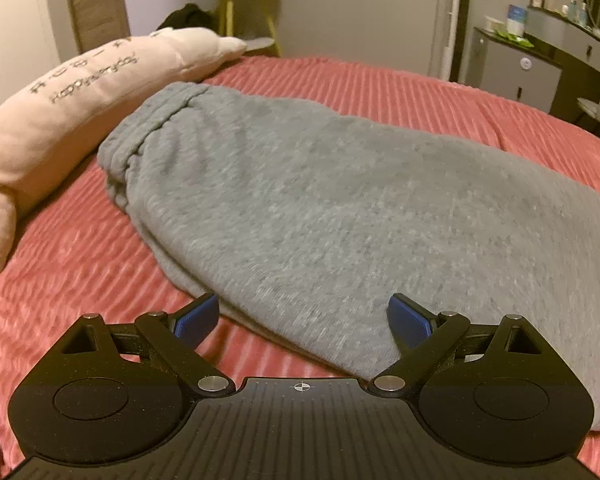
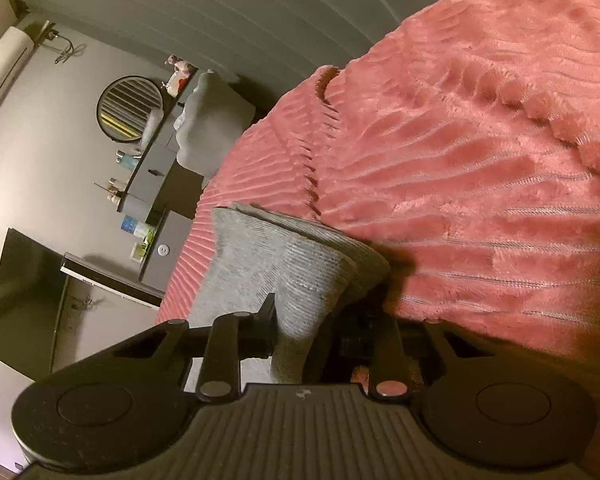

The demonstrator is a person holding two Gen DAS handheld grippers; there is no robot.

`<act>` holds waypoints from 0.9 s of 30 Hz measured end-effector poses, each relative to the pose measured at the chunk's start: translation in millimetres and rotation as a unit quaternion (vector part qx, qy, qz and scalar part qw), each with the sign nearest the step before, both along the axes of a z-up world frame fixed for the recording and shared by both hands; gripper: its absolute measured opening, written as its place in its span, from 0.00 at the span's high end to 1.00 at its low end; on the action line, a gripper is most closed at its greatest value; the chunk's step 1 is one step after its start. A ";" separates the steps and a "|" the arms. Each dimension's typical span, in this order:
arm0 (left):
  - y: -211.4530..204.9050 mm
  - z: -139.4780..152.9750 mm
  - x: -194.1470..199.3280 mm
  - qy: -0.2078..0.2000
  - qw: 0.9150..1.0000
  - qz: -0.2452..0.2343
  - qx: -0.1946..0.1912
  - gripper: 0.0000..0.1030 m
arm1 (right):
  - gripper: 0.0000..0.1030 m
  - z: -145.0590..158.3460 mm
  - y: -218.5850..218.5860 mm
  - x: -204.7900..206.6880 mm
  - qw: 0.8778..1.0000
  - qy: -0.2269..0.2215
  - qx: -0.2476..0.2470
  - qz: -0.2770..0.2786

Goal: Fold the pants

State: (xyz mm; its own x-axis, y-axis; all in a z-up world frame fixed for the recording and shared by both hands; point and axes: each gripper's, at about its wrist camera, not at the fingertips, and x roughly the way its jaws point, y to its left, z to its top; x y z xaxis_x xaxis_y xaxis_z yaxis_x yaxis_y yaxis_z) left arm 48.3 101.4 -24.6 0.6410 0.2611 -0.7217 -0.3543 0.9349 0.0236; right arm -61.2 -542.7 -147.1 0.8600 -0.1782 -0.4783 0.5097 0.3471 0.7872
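A bed with a ribbed pink cover fills both views, and the grey pants lie across it, stretching away ahead of the left tool. They look already doubled lengthwise, one leg laid over the other, with the elastic waistband at the far end from that tool, beside a long pale plush pillow off to its left. So the first fold seems done, as far as the pictures show; what is left, I judge, is bringing the leg ends up toward the waist and flattening the bundle.

The left tool stands released, its blue pads spread wide with nothing pressed between them; the near edge of the pants passes between and just ahead of the pads, the right pad over the cloth, the left over the cover.

The right tool is clenched on the ribbed cuffs of the pants: the fabric bunches up between its narrowed fingers, and the rest of the leg runs off to its left. Beyond its tip lies only rumpled pink cover.
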 end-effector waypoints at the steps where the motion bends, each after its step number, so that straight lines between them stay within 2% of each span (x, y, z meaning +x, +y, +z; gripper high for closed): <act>1: -0.6 0.2 -0.1 0.000 1.000 -0.004 0.000 0.06 | 0.75 0.4 0.5 1.6 1.000 0.006 -0.003 0.001; 8: -0.3 -1.6 2.2 0.002 1.000 -0.014 -0.003 0.06 | 0.66 11.1 8.1 15.3 0.998 0.046 -0.045 0.021; 17: 4.4 -1.9 2.2 -0.003 1.000 -0.011 -0.021 0.06 | 0.65 17.8 8.3 18.0 0.997 0.065 -0.047 0.017; 21: 3.7 -2.1 2.4 -0.007 1.000 -0.009 -0.013 0.06 | 0.76 26.4 14.6 16.9 0.994 0.077 -0.074 0.014; 27: 5.4 -1.6 2.6 -0.010 1.000 -0.006 -0.011 0.06 | 0.79 49.3 36.7 20.0 0.985 0.088 -0.146 0.010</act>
State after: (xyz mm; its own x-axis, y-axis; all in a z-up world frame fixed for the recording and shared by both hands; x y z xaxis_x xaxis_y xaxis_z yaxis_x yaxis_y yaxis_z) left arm 51.0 106.8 -26.2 0.6579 0.2372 -0.7147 -0.3435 0.9391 -0.0045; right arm -41.3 -506.0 -97.7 0.7727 -0.3147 -0.5513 0.6206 0.5570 0.5519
